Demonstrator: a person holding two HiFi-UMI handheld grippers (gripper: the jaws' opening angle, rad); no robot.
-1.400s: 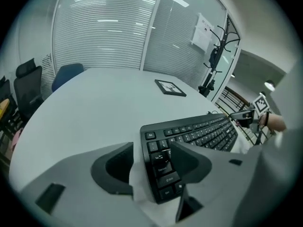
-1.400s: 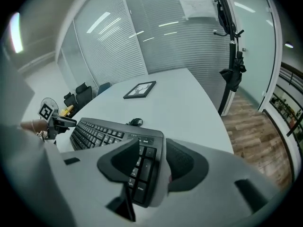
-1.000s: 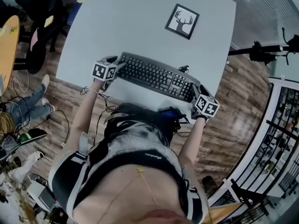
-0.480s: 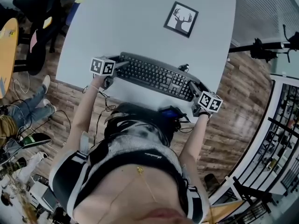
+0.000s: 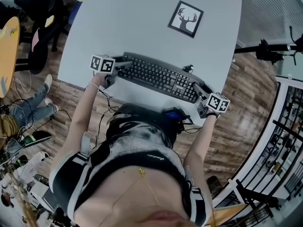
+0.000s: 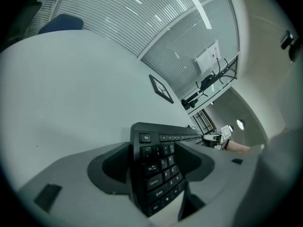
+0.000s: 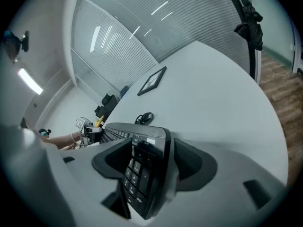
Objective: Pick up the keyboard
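At the keyboard [image 5: 156,76] ends, only gripper views show left claw [image 6: 156,167] and right claw [image 7: 154,164] newly wide-open, straddling it.

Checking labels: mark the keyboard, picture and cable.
keyboard [image 5: 158,77], head view, middle keys.
picture [image 5: 185,19], head view, deer print.
cable [image 5: 188,69], head view, coiled end behind the keyboard.
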